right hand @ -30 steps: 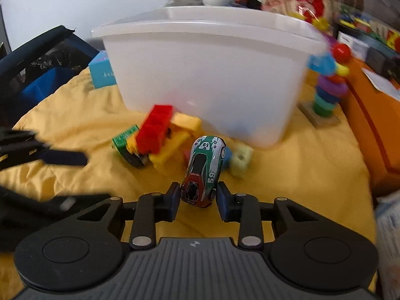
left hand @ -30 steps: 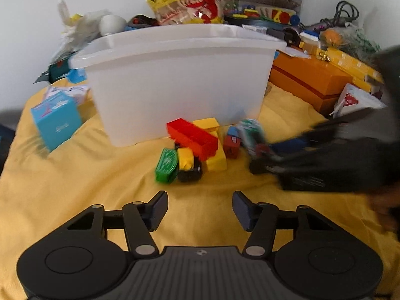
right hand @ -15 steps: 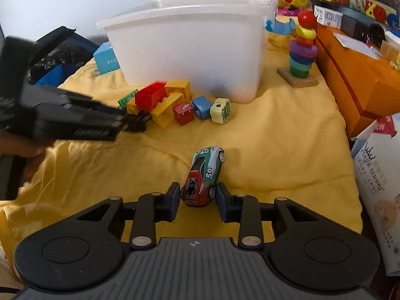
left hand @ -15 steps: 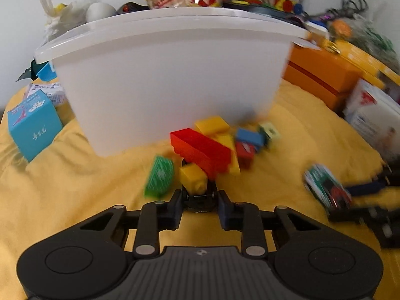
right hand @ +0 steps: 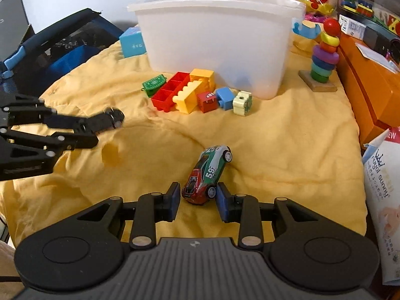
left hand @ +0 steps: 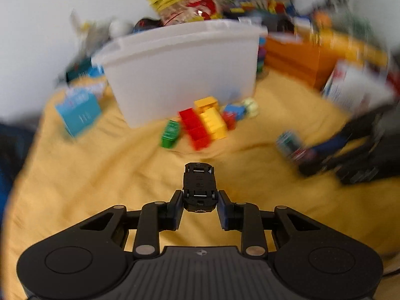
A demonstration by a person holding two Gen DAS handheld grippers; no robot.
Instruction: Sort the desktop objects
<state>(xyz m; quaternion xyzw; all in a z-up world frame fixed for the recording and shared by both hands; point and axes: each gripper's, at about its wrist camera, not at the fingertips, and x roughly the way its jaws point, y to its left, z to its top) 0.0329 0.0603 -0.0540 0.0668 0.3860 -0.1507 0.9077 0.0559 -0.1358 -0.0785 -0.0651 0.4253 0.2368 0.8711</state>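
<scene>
Both the left gripper [left hand: 199,206] and the right gripper [right hand: 197,201] are matte black: a ribbed centre plate bearing a small emblem, round discs either side, and angular linkage arms with silver rivets. Their pads [right hand: 223,203] look dark blue, possibly rubber.

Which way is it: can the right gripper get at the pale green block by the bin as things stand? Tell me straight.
Probably not yet. The right gripper is shut on the green and red toy car, so its fingers are full. Otherwise the yellow cloth between it and the pale green block lies bare.
</scene>
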